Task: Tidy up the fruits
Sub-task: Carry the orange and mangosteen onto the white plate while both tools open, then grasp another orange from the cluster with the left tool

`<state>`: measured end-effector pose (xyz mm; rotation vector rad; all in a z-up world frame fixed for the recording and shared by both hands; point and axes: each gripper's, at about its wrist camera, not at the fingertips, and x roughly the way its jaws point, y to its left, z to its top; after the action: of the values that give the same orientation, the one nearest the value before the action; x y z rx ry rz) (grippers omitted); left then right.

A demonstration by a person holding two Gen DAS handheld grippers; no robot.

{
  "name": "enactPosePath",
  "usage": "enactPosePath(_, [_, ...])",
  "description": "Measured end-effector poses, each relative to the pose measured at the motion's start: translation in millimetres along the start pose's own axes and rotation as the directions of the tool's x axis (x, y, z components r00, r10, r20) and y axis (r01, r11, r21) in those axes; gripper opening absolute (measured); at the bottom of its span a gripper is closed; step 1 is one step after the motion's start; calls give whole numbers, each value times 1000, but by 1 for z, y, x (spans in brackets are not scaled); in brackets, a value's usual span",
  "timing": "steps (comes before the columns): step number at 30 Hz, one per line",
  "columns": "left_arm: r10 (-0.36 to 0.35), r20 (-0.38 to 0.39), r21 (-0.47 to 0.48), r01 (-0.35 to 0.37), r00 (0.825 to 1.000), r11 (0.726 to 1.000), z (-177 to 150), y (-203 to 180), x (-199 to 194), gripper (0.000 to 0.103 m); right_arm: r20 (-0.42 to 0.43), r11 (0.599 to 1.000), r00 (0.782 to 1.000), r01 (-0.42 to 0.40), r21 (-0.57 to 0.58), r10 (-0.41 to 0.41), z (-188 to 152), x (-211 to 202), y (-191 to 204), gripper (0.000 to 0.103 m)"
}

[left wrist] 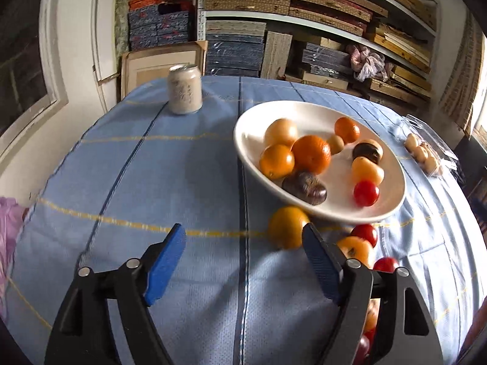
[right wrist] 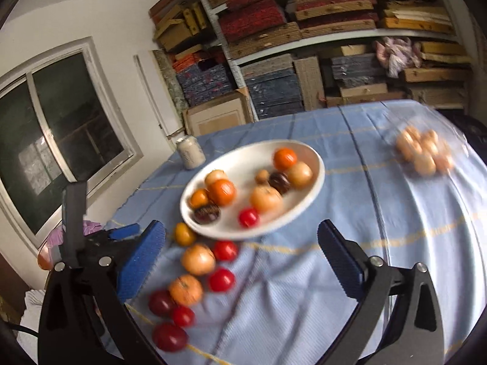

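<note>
A white bowl (left wrist: 255, 118) sits on the blue tablecloth and holds several fruits: oranges, yellow and dark round fruits and a red one. It also shows in the right wrist view (right wrist: 307, 203). Loose fruits lie on the cloth in front of the bowl: an orange (left wrist: 286, 226), red ones (right wrist: 224, 250) and yellow-orange ones (right wrist: 198, 259). My left gripper (left wrist: 243, 261) is open and empty, low over the cloth, left of the loose fruits. My right gripper (right wrist: 240, 261) is open and empty above the cloth, right of the loose fruits. The left gripper (right wrist: 121, 234) shows at the left of the right wrist view.
A pale drink can (left wrist: 184, 88) stands at the far left of the table. A clear bag of small tan buns (right wrist: 426, 152) lies at the far right. Shelves stacked with boxes (left wrist: 304, 15) fill the back wall. A window (right wrist: 61, 140) is at the left.
</note>
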<state>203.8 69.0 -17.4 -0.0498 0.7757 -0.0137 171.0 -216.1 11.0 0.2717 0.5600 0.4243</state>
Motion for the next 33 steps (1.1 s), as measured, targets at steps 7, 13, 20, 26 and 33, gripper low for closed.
enactPosePath(7, [28, 6, 50, -29, 1000, 998, -5, -10, 15, 80, -39, 999, 999, 36, 39, -34, -7, 12, -23, 99])
enactPosePath(13, [3, -8, 56, -3, 1000, 998, -3, -14, 22, 82, -63, 998, 997, 41, 41, -38, -9, 19, -22, 99])
enactPosePath(20, [6, -48, 84, -1, 999, 996, 2, -23, 37, 82, -97, 998, 994, 53, 35, -49, -12, 28, -22, 99])
enactPosePath(26, [-38, -72, 66, 43, 997, 997, 3, -18, 42, 59, -112, 998, 992, 57, 40, -52, -15, 32, -24, 99])
enactPosePath(33, [-60, -70, 60, 64, 996, 996, 2, -15, 41, 48, -117, 998, 992, 58, 34, -53, -16, 34, -23, 99])
